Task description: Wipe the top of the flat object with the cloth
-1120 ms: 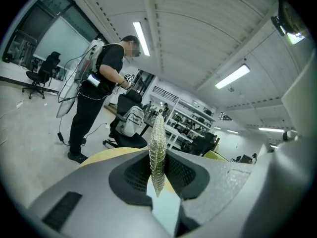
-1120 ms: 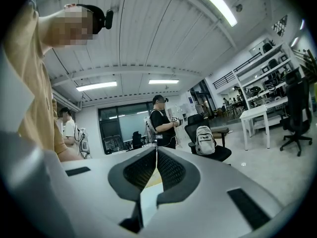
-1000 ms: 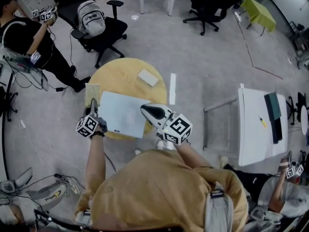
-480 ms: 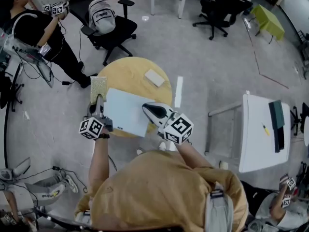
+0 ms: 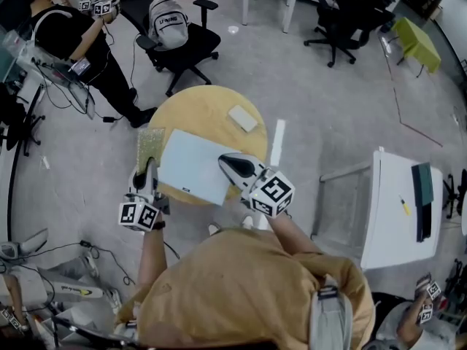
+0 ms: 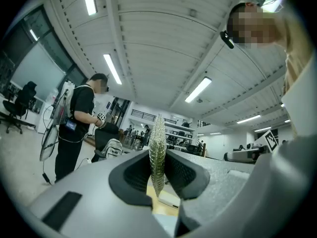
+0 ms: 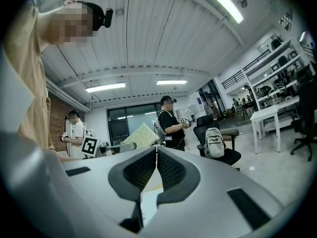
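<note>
The cloth point(image 6: 157, 152) is pale yellow-green with a fine knobbly weave. The flat object point(image 5: 193, 166) looks pale bluish white, perhaps light grey. The round table point(image 5: 204, 104) is light wood. The left gripper point(image 6: 157, 182) and right gripper point(image 7: 156, 165) are light grey with black jaw linings, and each carries black-and-white square markers.

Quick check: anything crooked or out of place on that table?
The board lies skewed on the round table, its near corner at or just past the rim. The cloth is off it, pinched in the left gripper.
</note>
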A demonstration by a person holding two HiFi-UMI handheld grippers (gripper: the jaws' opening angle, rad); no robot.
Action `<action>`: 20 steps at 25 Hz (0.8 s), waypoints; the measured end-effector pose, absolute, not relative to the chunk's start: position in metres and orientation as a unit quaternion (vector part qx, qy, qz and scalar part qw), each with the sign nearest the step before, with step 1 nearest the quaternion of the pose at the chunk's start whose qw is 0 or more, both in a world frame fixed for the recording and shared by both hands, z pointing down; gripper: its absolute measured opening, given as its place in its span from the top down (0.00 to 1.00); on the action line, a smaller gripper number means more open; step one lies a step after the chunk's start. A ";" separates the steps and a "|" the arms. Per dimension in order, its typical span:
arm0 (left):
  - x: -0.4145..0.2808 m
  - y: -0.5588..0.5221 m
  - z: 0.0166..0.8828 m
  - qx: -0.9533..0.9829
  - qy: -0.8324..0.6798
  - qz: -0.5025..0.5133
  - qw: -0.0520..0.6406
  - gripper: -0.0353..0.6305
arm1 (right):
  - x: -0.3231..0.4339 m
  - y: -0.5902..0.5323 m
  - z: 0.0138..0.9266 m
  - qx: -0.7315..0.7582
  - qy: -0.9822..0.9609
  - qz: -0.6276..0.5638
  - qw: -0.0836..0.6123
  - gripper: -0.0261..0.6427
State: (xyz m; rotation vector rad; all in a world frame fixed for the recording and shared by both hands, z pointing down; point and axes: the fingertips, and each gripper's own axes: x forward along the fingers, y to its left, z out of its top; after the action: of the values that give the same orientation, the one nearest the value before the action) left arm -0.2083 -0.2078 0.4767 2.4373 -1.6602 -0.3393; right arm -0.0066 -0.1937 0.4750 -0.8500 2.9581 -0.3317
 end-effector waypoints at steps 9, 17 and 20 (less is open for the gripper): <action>-0.220 -0.157 0.447 0.816 -0.571 -0.085 0.028 0.84 | 0.005 -0.194 0.473 -0.284 0.954 -0.091 0.018 0.96; -0.225 -0.122 0.432 0.798 -0.596 -0.096 0.010 0.84 | 0.021 -0.197 0.467 -0.305 0.949 -0.079 0.021 0.96; -0.227 -0.109 0.430 0.789 -0.607 -0.095 -0.002 0.84 | 0.028 -0.197 0.466 -0.312 0.947 -0.074 0.026 0.96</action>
State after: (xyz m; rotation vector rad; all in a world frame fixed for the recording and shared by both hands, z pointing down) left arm -0.2270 -0.1091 0.4301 2.4816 -1.9081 -0.2993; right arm 0.0281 -0.1975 0.4664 -0.9631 2.9268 -0.2288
